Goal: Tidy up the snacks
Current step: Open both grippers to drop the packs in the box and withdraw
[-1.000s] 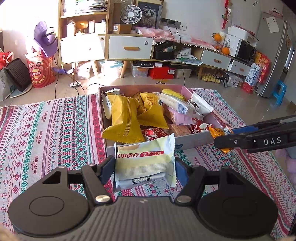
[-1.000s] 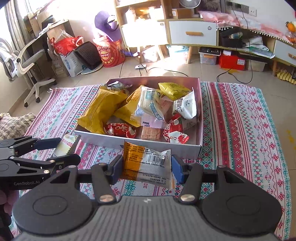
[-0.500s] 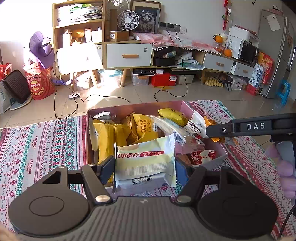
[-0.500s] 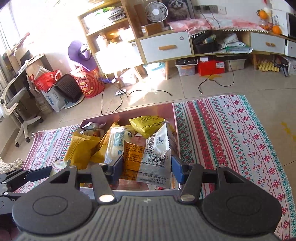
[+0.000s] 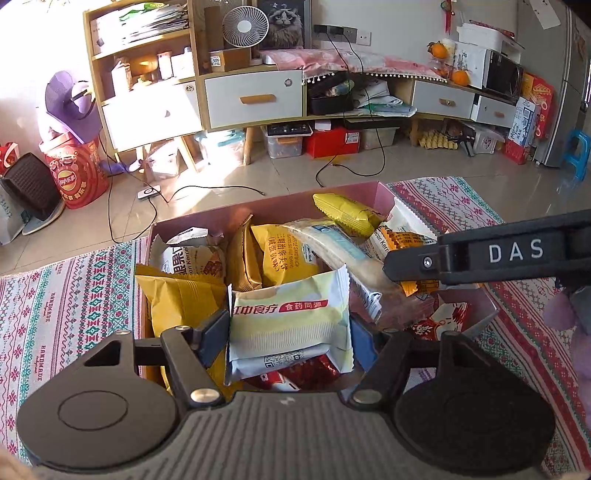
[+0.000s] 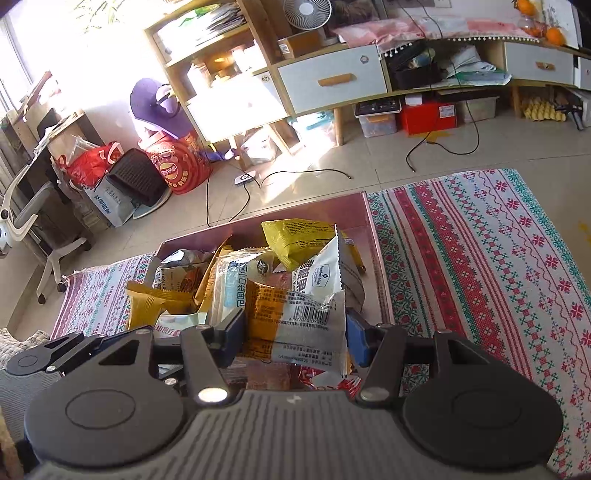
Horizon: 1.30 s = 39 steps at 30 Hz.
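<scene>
White desk fan (image 5: pixel 245 26) atop wooden shelf unit (image 5: pixel 147 85), beside cat picture (image 5: pixel 282 24)

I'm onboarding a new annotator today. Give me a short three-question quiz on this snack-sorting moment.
1. True or false: the left gripper grips a pale yellow-green packet.
2. The orange-and-clear packet in the right gripper hangs over: A) the bare floor, B) the pink box, C) a chair.
3. What covers the surface under the box?

Key
1. True: both pads press its sides.
2. B.
3. A patterned red, green and white cloth.
</scene>
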{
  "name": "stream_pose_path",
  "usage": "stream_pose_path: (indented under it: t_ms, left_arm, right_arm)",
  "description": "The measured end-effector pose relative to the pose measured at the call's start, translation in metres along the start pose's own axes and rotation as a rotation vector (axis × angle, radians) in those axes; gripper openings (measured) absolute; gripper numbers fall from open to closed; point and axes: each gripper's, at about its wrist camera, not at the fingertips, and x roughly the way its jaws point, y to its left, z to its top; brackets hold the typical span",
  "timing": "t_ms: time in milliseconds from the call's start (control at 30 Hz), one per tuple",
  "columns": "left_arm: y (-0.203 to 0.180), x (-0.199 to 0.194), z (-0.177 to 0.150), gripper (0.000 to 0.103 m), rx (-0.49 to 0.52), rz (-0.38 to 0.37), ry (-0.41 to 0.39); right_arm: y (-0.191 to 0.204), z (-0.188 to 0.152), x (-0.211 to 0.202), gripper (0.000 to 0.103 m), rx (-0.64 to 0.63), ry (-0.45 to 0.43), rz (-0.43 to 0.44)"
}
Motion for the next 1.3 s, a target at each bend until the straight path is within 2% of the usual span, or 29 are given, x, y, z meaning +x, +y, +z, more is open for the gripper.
stream_pose_path:
  t_ms: [33, 100, 167, 233, 433, 900, 1300]
  left_arm:
    - [0.000, 0.000, 0.000, 0.075, 0.001, -0.004, -0.001]
    - [0.000, 0.000, -0.001, 0.077, 0.006, -0.010, -0.008]
    - [-0.001, -0.002, -0.001, 0.081, 0.018, -0.017, -0.013]
    - [-0.002, -0.005, -0.001, 0.090, 0.027, -0.010, -0.025]
    - [-0.001, -0.012, 0.000, 0.097, 0.029, -0.008, -0.034]
    - [0.006, -0.030, -0.005, 0.098, 0.005, -0.013, -0.028]
    - [0.019, -0.078, -0.028, 0.103, -0.088, 0.028, 0.011]
  right_arm:
    - [0.000, 0.000, 0.000, 0.055, -0.003, -0.002, 0.003]
    - [0.000, 0.000, -0.002, 0.064, -0.006, -0.006, 0.006]
    - [-0.001, 0.001, -0.005, 0.066, -0.009, -0.014, 0.003]
    - [0.000, 0.003, -0.006, 0.069, -0.013, -0.016, -0.002]
    - [-0.001, 0.005, -0.015, 0.077, -0.011, -0.034, 0.001]
    - [-0.007, 0.003, -0.030, 0.080, 0.002, -0.031, -0.018]
    - [0.013, -0.015, -0.058, 0.093, -0.113, 0.011, -0.087]
